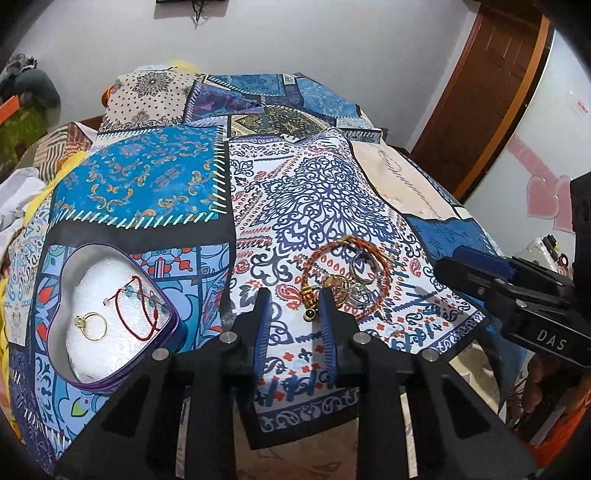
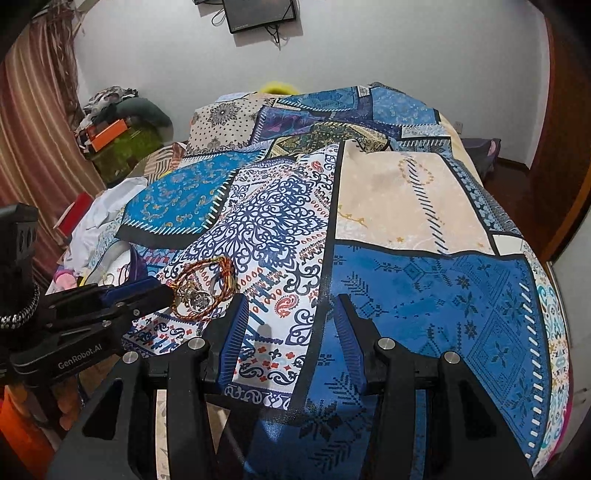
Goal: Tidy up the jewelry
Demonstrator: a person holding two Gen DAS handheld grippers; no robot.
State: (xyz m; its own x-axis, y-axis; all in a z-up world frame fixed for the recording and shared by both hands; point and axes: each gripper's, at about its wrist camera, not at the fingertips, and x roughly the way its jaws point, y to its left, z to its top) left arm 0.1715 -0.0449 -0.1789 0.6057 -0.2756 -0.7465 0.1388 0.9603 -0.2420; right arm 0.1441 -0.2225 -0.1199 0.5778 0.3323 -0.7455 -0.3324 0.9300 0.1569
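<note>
A pile of jewelry lies on the patterned cloth: a red-orange braided bracelet, silver and gold rings, a gold bead charm. It also shows in the right wrist view. My left gripper is open, its fingertips just short of the pile, empty. A purple heart-shaped tin at the left holds a gold ring and a red cord bracelet on white foam. My right gripper is open and empty over the blue patch, right of the pile; it appears in the left wrist view.
The patchwork cloth covers a mounded bed. Clothes and clutter lie at the far left by a curtain. A wooden door stands at the right. A wall screen hangs behind.
</note>
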